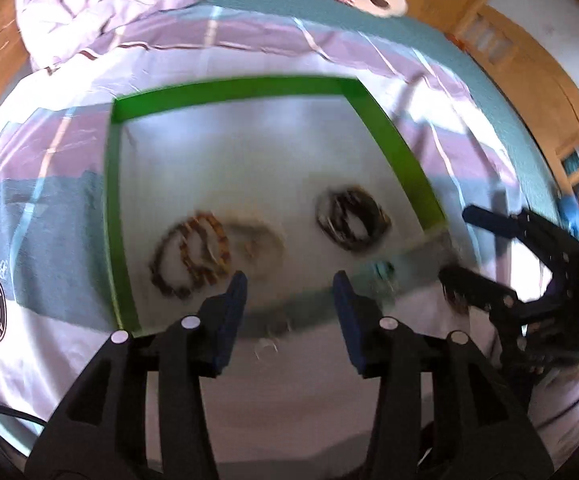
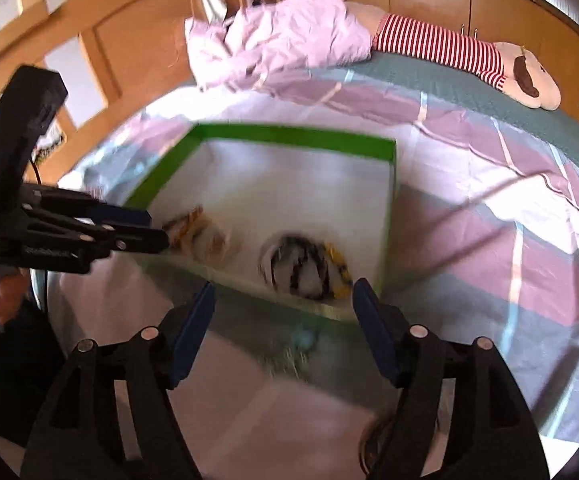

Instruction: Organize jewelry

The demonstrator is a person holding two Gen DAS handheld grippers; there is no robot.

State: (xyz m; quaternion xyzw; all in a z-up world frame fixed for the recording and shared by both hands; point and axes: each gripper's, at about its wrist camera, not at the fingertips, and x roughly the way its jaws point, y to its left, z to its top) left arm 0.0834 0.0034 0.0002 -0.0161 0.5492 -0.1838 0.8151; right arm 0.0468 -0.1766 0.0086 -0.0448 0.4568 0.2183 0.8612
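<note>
Your left gripper (image 1: 289,284) and right gripper (image 2: 283,296) are both wide open, holding nothing. The bracelets (image 1: 193,256) lie flat in the green tray (image 1: 233,88), mid-frame.

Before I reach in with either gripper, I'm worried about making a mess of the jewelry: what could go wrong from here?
1. The amber bracelets overlap a pale one; a grab may lift several at once.
2. The dark bracelets lie near the green tray wall, so a finger could catch the rim and shift the tray on the soft bedsheet.
3. The left gripper and right gripper, both open, are close together and could collide.
</note>
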